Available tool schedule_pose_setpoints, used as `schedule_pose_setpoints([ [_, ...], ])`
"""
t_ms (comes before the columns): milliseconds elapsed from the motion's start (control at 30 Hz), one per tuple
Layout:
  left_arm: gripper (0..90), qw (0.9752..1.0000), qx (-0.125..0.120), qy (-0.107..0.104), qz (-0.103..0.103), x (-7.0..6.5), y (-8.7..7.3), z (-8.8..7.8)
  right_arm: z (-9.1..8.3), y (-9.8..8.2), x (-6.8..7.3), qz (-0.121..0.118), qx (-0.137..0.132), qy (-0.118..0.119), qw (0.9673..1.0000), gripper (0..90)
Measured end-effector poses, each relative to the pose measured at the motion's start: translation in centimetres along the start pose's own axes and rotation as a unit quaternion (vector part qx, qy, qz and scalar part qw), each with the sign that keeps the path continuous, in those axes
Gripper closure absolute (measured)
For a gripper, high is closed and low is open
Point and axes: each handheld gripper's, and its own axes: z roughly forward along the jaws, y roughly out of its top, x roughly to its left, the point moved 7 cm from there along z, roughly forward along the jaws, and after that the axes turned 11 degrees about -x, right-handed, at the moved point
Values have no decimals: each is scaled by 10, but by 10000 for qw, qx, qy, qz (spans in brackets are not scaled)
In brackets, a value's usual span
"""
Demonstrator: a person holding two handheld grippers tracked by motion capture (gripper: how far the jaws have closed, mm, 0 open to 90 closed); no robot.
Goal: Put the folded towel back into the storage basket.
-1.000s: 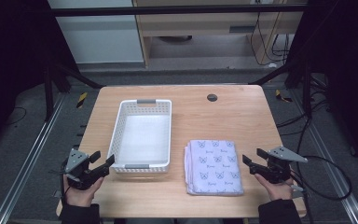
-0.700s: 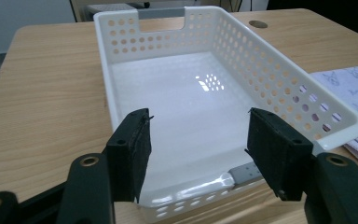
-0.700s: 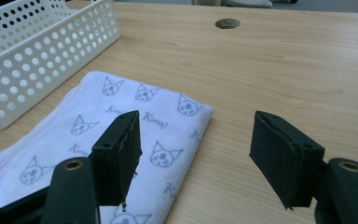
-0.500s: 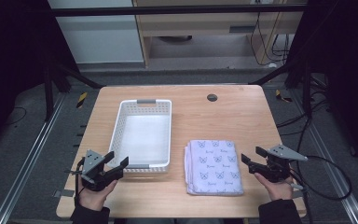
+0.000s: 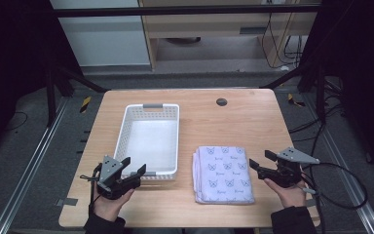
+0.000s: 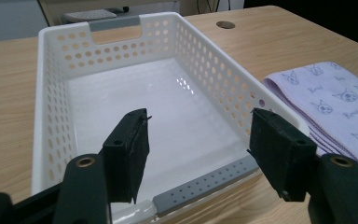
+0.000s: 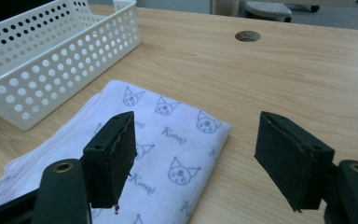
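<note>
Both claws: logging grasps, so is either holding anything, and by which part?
Nothing is held. The left claw gapes over the basket's near rim; the right claw gapes by the folded towel.

left gripper [image 5: 133,167]: black body, grey three-cornered plate on top, thin black cable
right gripper [image 5: 259,163]: black, grey plate, long looping black cable
jaws: flat black pads, brass-ringed screw holes at their bases
sleeves [image 5: 292,220]: dark, at both wrists

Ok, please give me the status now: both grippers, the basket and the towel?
Left gripper open, at white basket's near end. Right gripper open, beside folded cat-print towel. Basket empty. Nothing in the way.
</note>
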Motion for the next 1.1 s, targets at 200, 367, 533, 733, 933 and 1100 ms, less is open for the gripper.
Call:
schedule_pose_setpoints([
  [200,365,9999,9,-108,66,-14,5,8,2,6,0,-36,15,-10,10000,286],
  [367,362,9996,11,-255,124,-30,7,16,6,18,1,-71,-112,7,9999,280],
  [533,361,9993,41,-334,190,-40,7,21,10,22,2,-97,-132,6,9999,280],
  [733,361,9988,24,-437,207,-54,9,27,15,27,0,-96,-153,-11,9998,281],
  [933,361,9984,32,-522,197,-69,10,35,19,28,-7,-101,-91,-90,9999,288],
  [1100,361,9979,60,-587,257,-80,10,40,23,28,-10,-139,-46,-100,9998,289],
])
